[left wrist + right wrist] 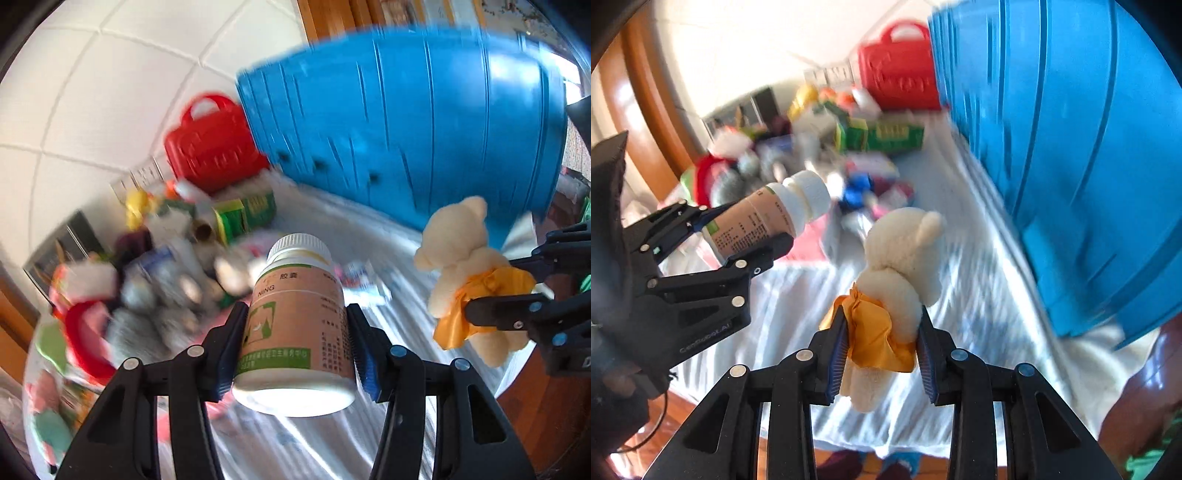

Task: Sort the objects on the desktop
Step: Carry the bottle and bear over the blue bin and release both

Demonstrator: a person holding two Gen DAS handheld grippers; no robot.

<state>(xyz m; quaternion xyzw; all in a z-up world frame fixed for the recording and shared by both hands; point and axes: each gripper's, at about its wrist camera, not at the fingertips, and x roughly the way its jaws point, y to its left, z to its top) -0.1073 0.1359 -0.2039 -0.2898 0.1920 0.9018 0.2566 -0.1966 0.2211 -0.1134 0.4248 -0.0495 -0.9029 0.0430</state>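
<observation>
My left gripper (295,332) is shut on a white-capped pill bottle (295,325) with a tan and green label, held off the table; the same bottle (775,216) shows at the left of the right wrist view. My right gripper (882,343) is shut on a cream plush bear (901,258) with an orange ribbon, pads pressing the ribbon at its waist. In the left wrist view the bear (461,258) hangs at the right, lifted above the white cloth.
A big blue plastic bin (424,129) stands at the back right on the white-covered table (388,350). A red toy case (214,147) leans beside it. A blurred heap of toys, green boxes (243,218) and bottles fills the left. Wooden floor lies past the table edge.
</observation>
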